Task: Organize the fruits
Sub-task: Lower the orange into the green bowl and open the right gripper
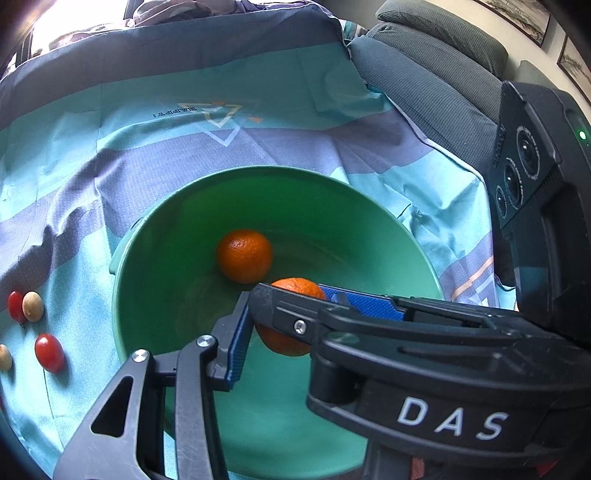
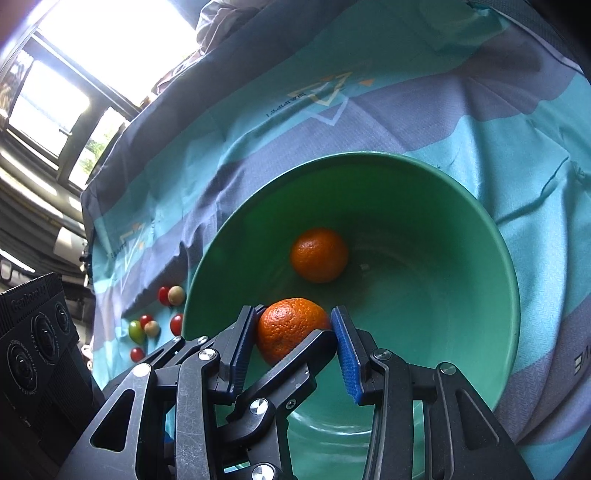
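L tool (image 1: 288, 325), R tool (image 2: 295, 321) part-open, both gripping one orange (image 2: 284, 330) in bowl (image 2: 461, 229).

Grey sofa (image 1: 436, 70), bright window (image 2: 74, 74), framed pictures (image 1: 517, 14)

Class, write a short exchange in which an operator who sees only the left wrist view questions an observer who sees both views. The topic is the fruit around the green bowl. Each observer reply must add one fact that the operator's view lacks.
Operator: The right gripper covers most of the near orange. Is the orange between that gripper's pads?
Observer: Yes. In the right wrist view it sits between the two blue pads, over the green bowl.
Operator: On the cloth I see only red fruits and beige fruits. Any other colour?
Observer: Yes, one green fruit lies among them, right beside a beige one.
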The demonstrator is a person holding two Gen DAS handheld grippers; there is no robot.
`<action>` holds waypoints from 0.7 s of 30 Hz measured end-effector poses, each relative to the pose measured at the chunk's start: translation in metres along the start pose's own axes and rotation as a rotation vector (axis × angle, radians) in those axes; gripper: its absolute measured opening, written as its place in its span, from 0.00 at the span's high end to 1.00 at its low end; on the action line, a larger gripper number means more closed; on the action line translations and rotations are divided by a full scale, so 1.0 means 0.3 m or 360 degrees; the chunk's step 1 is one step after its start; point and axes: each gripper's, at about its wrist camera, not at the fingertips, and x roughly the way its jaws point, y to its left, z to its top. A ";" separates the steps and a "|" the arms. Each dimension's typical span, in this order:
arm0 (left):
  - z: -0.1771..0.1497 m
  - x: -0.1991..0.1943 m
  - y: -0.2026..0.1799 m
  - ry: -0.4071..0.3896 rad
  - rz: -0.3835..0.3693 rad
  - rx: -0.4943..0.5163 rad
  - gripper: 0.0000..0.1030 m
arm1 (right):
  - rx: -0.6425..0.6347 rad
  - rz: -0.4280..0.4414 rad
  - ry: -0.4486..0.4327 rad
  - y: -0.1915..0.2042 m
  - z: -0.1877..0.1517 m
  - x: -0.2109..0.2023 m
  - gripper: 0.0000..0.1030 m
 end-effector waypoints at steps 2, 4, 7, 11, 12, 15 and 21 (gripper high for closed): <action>0.001 0.004 -0.002 0.0001 0.0002 -0.0002 0.59 | 0.0001 -0.0013 0.0000 -0.002 0.000 0.003 0.57; 0.002 0.005 -0.003 0.0002 0.0002 -0.0004 0.59 | 0.0004 -0.0015 -0.0001 -0.005 0.000 0.004 0.57; 0.001 0.006 -0.002 0.0006 -0.0001 -0.0007 0.59 | 0.0002 -0.0016 0.0002 -0.004 0.001 0.006 0.57; 0.000 0.009 -0.003 0.0008 0.0004 -0.0010 0.59 | 0.0011 -0.0024 0.0002 -0.009 0.002 0.006 0.57; -0.001 0.012 -0.004 0.0011 0.0008 -0.0011 0.59 | 0.0011 -0.0029 0.0002 -0.008 0.002 0.006 0.57; 0.000 0.015 -0.005 0.0015 0.0011 -0.0013 0.59 | 0.0014 -0.0033 0.0005 -0.010 0.001 0.005 0.56; -0.001 0.018 -0.006 0.0020 0.0016 -0.0016 0.59 | 0.0011 -0.0039 0.0007 -0.010 0.003 0.008 0.56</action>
